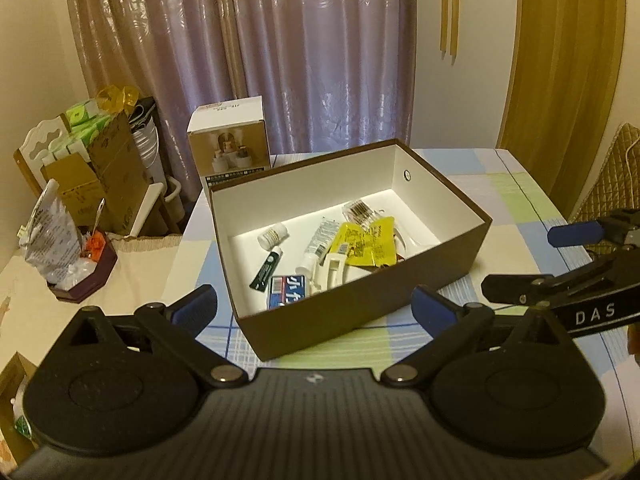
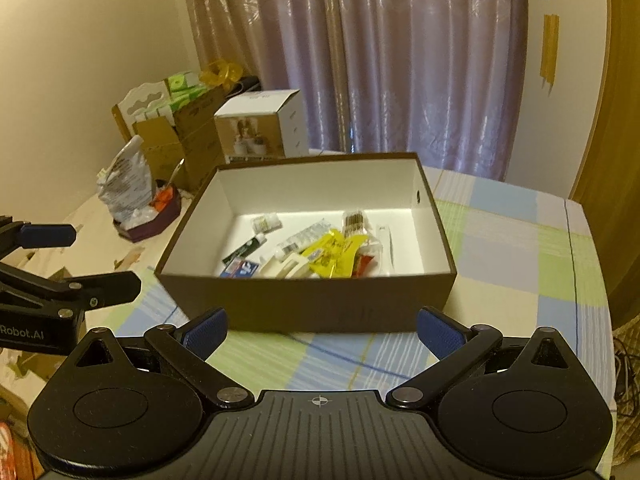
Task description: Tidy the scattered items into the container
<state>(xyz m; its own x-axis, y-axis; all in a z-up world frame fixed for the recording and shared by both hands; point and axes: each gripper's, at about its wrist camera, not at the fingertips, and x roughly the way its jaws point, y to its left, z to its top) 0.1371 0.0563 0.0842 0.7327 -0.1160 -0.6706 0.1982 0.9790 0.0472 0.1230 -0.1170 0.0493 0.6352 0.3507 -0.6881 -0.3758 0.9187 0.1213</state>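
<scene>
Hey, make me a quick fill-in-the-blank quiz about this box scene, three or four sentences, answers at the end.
1. The small items lie inside the brown box, whose inner walls are ____.
2. Both the left gripper and the right gripper are open and hold ____.
3. The yellow packet lies ____ the box.
4. The white carton stands ____ the box, near the curtain.

Answers: white; nothing; inside; behind

Items (image 1: 320,248) in box (image 1: 360,320); carton (image 1: 230,140) behind, on table (image 1: 520,208).
</scene>
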